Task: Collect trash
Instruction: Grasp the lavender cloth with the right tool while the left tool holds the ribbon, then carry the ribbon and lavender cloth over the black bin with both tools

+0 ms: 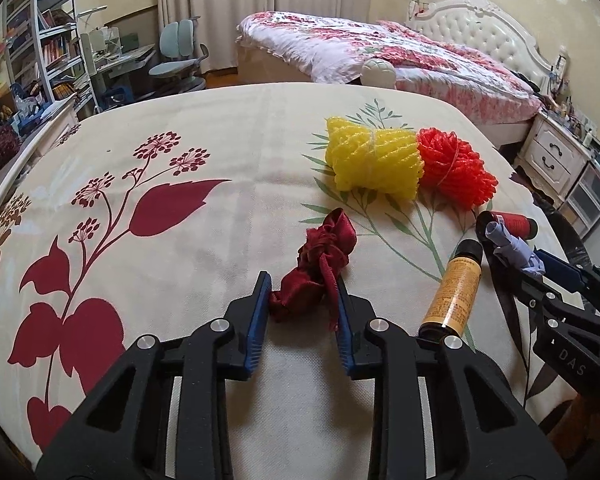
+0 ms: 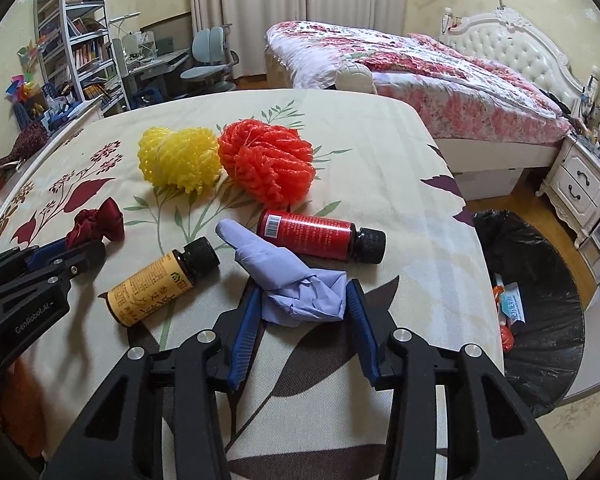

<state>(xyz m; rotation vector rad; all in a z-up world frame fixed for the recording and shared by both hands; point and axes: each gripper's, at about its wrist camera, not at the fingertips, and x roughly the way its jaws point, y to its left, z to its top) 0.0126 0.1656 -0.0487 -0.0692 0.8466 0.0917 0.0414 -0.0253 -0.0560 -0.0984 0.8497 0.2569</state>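
Left gripper (image 1: 302,304) was closed on red fabric scrap (image 1: 318,268), right gripper (image 2: 300,304) on crumpled blue paper (image 2: 296,280), for binning.

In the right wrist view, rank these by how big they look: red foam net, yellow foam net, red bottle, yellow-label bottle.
1. red foam net
2. yellow foam net
3. red bottle and yellow-label bottle: alike; the yellow-label one lies nearer the camera, so unranked.
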